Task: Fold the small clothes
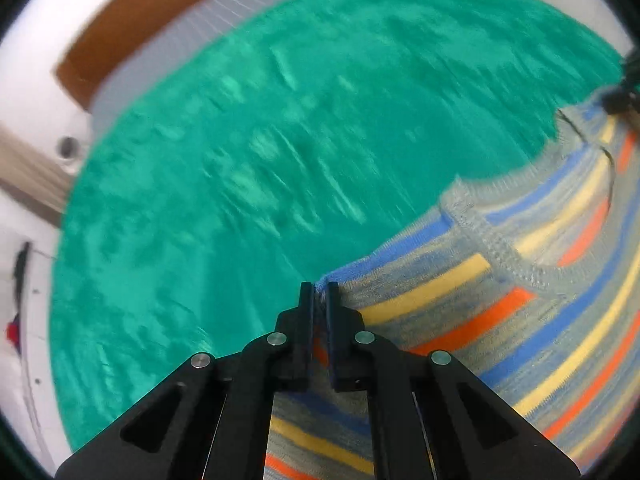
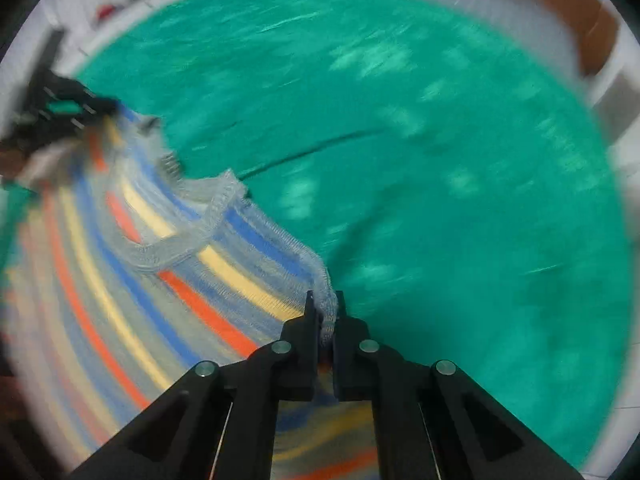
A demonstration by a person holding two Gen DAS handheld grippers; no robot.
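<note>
While both views smear with blur, I can make out a knitted striped sweater [image 1: 500, 280] in grey, blue, yellow and orange bands, with a ribbed grey neckline, stretched above a fuzzy green cloth [image 1: 240, 160] that covers the round work surface. My left gripper [image 1: 319, 292] is clamped tight on one shoulder corner of the knit, the fabric bunched between its flat black pads. My right gripper [image 2: 325, 304] pinches the opposite shoulder edge the same way, a grey ribbed seam squeezed between its narrow jaws. The sweater spans between the two tools, its collar roughly midway, the body hanging back under my fingers. From the right wrist I see the left gripper at the far left; from the left wrist the right one shows at the far right edge. A brown cardboard piece [image 1: 120, 28] lies beyond the cloth.
</note>
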